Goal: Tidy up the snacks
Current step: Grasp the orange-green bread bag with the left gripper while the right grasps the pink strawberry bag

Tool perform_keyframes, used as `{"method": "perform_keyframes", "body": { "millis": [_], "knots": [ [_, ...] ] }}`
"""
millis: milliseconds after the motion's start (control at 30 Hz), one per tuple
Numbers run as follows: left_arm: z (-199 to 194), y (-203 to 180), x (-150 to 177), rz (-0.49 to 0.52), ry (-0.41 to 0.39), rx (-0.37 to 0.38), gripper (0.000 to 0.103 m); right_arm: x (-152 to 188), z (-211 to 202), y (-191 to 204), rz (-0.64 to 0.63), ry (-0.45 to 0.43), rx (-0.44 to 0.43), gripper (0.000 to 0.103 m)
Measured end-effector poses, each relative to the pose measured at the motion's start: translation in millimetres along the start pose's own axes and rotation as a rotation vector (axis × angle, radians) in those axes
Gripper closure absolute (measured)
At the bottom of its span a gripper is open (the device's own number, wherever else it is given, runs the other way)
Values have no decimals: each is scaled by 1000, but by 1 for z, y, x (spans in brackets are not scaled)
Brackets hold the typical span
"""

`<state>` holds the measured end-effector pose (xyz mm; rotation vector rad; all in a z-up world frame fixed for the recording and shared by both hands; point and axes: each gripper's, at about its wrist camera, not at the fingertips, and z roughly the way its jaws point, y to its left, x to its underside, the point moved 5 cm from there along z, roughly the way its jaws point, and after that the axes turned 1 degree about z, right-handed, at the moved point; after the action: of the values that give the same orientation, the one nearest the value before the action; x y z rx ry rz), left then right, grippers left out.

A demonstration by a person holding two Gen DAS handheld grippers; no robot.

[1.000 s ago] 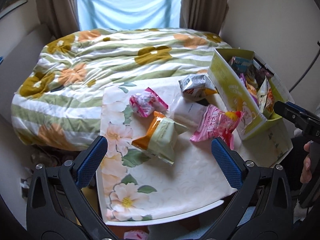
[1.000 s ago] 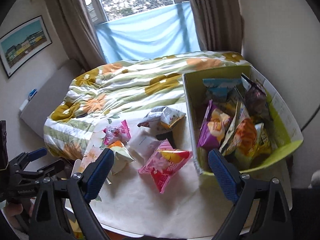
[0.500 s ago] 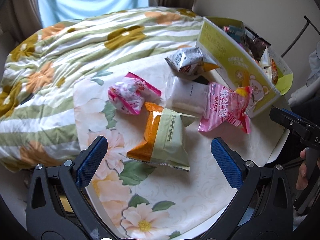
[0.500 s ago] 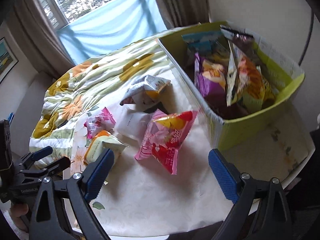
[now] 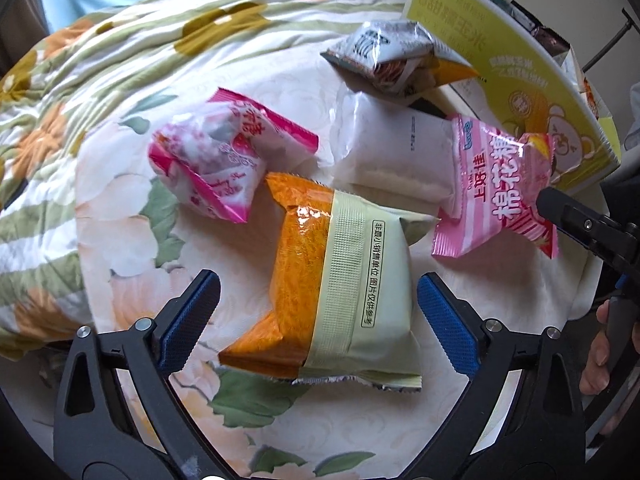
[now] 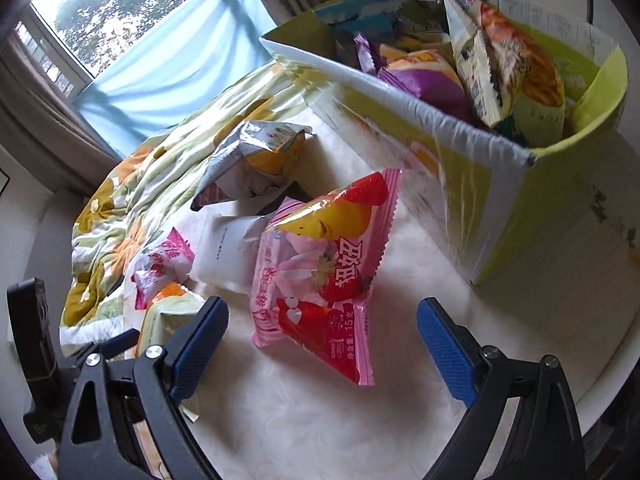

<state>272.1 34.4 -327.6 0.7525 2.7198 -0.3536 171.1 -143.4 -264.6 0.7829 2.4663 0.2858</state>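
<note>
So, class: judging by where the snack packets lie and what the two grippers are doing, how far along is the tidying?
Done: several packets already stand in the green box. In hand: nothing yet. The left gripper, jaws just narrowing but open, straddles the orange-and-green packet; the right gripper is open at the pink strawberry packet. Left: five loose packets on the table.

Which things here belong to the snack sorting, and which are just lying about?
Job:
orange-and-green packet
pink marshmallow packet
pink-and-white packet
white packet
grey packet
green snack box

Lying about:
floral quilt
curtains
</note>
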Motion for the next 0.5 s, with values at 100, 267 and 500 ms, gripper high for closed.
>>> {"method": "perform_keyframes", "body": {
  "millis": [100,267,500],
  "knots": [
    [10,-1,2,-1,21,21,16,2,8,2,-13,-2,22,9],
    [15,-7,3,16,26,49,35,0,13,-2,24,-5,18,9],
    [9,-12,9,34,23,49,40,-4,20,-3,59,-15,15,9]
  ]
}}
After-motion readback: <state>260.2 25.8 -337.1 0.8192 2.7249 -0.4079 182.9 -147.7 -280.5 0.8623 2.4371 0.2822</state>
